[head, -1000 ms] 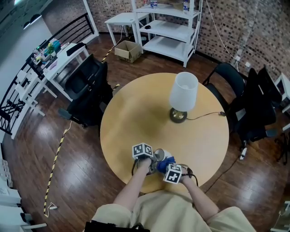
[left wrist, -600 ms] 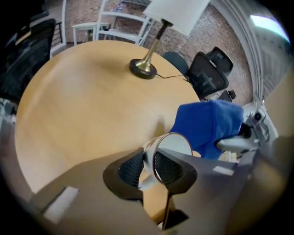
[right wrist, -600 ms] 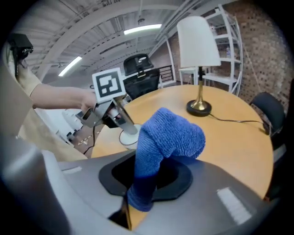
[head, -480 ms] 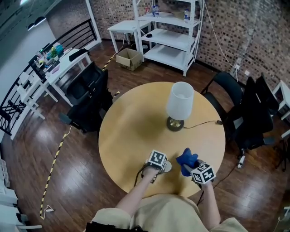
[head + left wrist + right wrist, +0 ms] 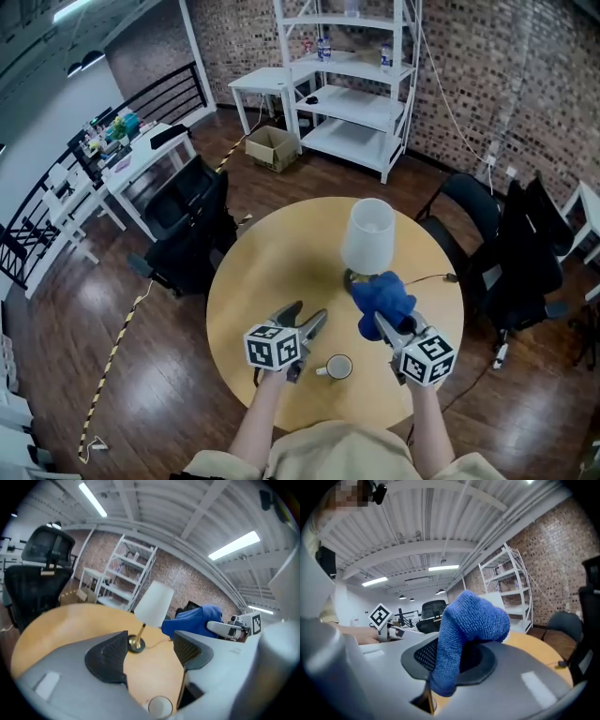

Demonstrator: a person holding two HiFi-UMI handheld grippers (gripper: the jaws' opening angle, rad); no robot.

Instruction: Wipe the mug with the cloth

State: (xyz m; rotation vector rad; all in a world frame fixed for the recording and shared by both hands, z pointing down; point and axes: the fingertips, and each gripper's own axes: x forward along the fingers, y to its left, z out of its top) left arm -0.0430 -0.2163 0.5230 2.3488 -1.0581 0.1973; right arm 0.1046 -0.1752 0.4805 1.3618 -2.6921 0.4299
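Brick-walled room, white shelves (image 5: pixel 352 94) at the back, dark chairs (image 5: pixel 183 234) round a round wooden table (image 5: pixel 272 272).

No wiping going on at this instant. Mug (image 5: pixel 337 367) upright and alone on the near part of the table, touched by neither tool. Cloth (image 5: pixel 382 295) lifted clear of it, well apart. Impossible to judge from this alone whether wiped already or not yet. If not yet, everything left to do: steadying the mug, bringing the cloth down onto it, rubbing wall and rim. If already wiped, only setting the cloth down.

Left tongs (image 5: pixel 302 321): jaws opening, wide apart, nothing between the pads. Only bare tabletop and the brass foot of the lamp (image 5: pixel 368 234) visible through the gap. Hovering above the table, just beside the mug, to its left and a little beyond it. Mug at the very bottom of the left gripper view, below the jaws and clear of them.

Right tongs (image 5: pixel 394 326): clamped on the cloth, blue terry pinched between the pads and flopped over the top of them. Held up off the table, to the right of the mug. From the head view, cloth over the lamp's foot and just under the white shade.
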